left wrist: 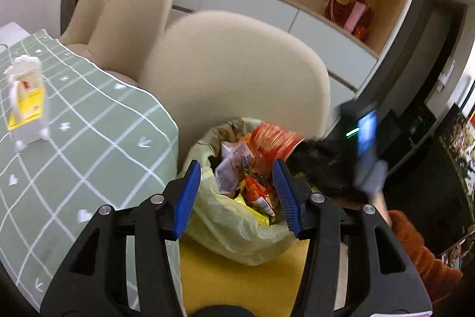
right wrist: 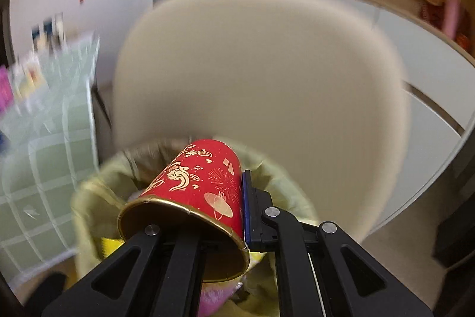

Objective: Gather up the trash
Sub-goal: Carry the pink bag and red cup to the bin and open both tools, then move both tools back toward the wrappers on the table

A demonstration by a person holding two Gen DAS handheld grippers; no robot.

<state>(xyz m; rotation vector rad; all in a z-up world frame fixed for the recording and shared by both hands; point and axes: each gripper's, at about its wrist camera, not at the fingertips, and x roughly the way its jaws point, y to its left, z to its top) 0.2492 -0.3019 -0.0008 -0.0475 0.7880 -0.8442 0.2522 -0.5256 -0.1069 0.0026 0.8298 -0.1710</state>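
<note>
Left wrist and right wrist views, both looking down at the trash bag (left wrist: 237, 230), which stands open beside the cloth-covered table (left wrist: 74, 138) and in front of a beige chair (left wrist: 237, 73).

Your right gripper (right wrist: 237, 216) is clamped on the wall of a red paper cup (right wrist: 202, 183): one blue pad (right wrist: 248, 210) lies against the outside, the other finger goes in through the rim and is hidden. The cup lies tilted, its long axis running from the gold rim near the camera up and away to the closed base, so the base points toward the chair and the mouth faces you. The bag's opening sits directly beneath and just beyond the cup; in the left wrist view the same cup (left wrist: 276, 138) appears blurred at the bag's far right edge.

Your left gripper (left wrist: 236, 192) stands with its jaws apart and nothing between them, poised over the wrappers (left wrist: 237, 171) already in the bag.

The coming move likely depends on one thing: the cup is above the opening, so you need only part the right jaws. The rim nearest you hangs close to the bag's near edge, so carrying it slightly forward first may be safer.
</note>
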